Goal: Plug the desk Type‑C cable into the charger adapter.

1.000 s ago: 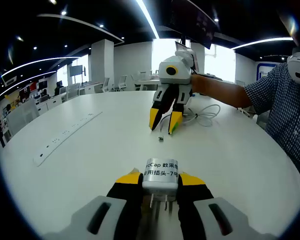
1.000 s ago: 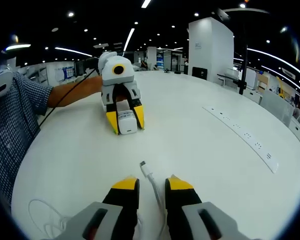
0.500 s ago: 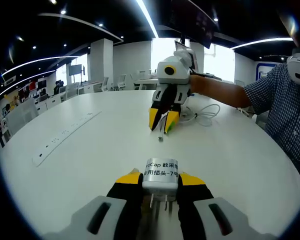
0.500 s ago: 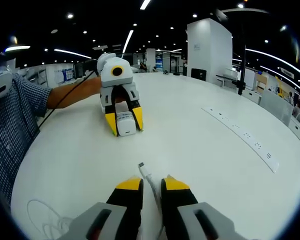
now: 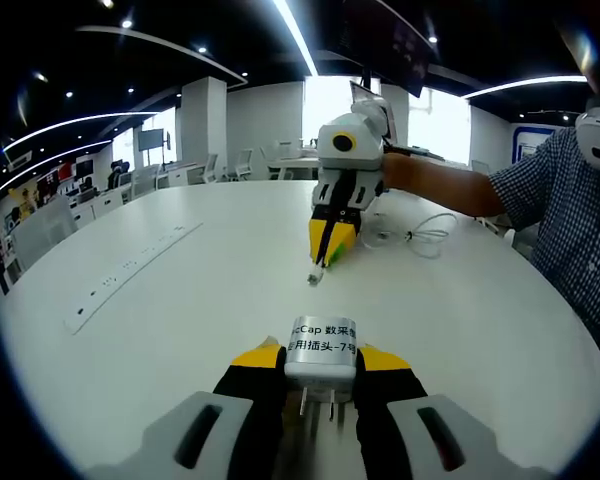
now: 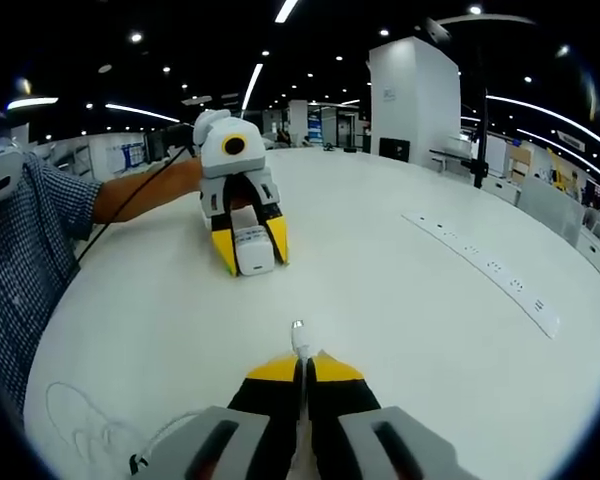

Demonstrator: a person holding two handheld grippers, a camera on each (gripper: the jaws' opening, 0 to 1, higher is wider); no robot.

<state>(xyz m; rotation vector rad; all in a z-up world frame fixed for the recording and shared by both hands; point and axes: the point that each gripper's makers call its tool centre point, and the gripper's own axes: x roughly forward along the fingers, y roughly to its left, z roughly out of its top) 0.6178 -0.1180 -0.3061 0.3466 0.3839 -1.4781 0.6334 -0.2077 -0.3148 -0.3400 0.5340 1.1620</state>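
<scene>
Clamping the Type-C cable [image 6: 299,338], right tongs [image 6: 303,366] face the charger adapter [image 5: 321,349] gripped by left tongs [image 5: 320,362].

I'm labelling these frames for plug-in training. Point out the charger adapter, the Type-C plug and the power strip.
charger adapter [image 5: 321,352]: left gripper view, on its labelled white top face.
Type-C plug [image 6: 298,329]: right gripper view, on the metal tip ahead of the jaws.
power strip [image 6: 487,269]: right gripper view, on its mid-length.
</scene>
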